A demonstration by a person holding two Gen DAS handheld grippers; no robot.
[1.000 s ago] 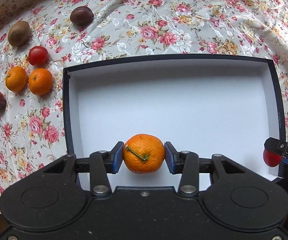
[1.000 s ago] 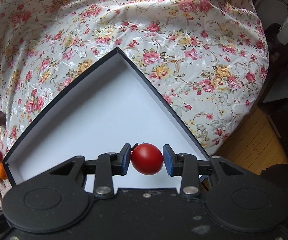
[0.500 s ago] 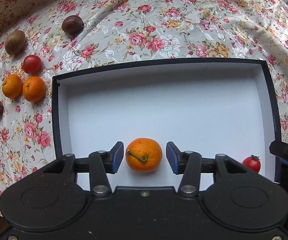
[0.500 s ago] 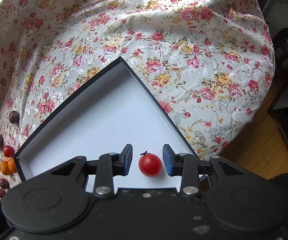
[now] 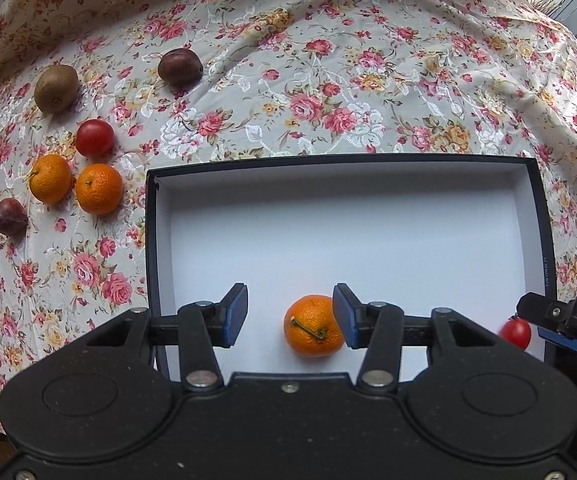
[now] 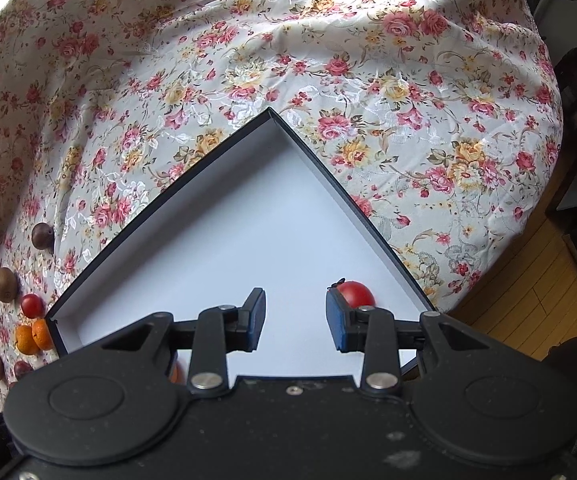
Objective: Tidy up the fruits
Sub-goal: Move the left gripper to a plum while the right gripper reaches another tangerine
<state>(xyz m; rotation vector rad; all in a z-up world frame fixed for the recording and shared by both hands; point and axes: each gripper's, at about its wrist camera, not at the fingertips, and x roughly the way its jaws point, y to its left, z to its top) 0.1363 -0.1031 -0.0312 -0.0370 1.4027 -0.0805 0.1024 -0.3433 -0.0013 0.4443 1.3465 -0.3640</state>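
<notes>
While the left gripper (image 5: 289, 316) stands spread, its jaws having just opened, the mandarin (image 5: 313, 325) lies free on the white floor of the box (image 5: 545, 240). Nearer the box's right wall lies the cherry tomato (image 6: 354, 293), beside the likewise spread, empty right gripper (image 6: 295, 320).

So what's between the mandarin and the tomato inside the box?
Only bare white floor of the box shows between the mandarin and the tomato in the left wrist view, apart from the left gripper finger overlapping that stretch.
</notes>
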